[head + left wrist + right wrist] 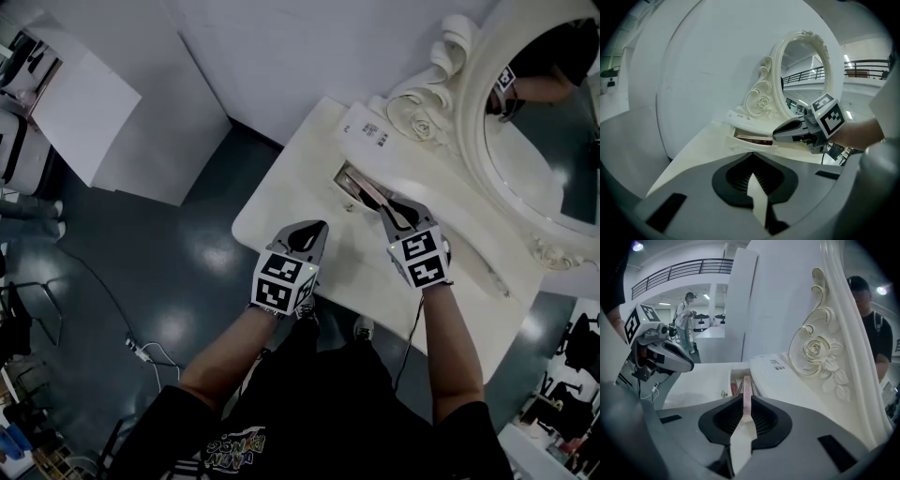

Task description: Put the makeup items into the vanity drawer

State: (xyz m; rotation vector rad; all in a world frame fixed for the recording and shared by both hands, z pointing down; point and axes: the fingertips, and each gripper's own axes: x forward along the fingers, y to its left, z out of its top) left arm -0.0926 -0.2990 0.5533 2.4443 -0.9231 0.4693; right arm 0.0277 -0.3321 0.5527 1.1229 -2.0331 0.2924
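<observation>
The cream vanity table [281, 202] has its small drawer [349, 184] open, with dark and reddish makeup items lying inside. My right gripper [388, 212] hovers at the drawer, shut on a slim pink makeup stick [746, 389] that points into the drawer [734, 384]. The stick [368, 191] shows in the head view as a pale bar over the drawer. My left gripper [317, 227] hangs over the table's front edge, left of the drawer, jaws shut and holding nothing. The left gripper view shows the drawer [752, 139] ahead of its jaws [751, 157] and the right gripper [780, 134] beside it.
An ornate oval mirror [544, 112] stands at the back of the table. A white labelled box [367, 127] lies beside the drawer. A white cabinet [89, 103] stands to the left on the dark floor, with a cable [141, 349] nearby. A person [686, 319] stands far off.
</observation>
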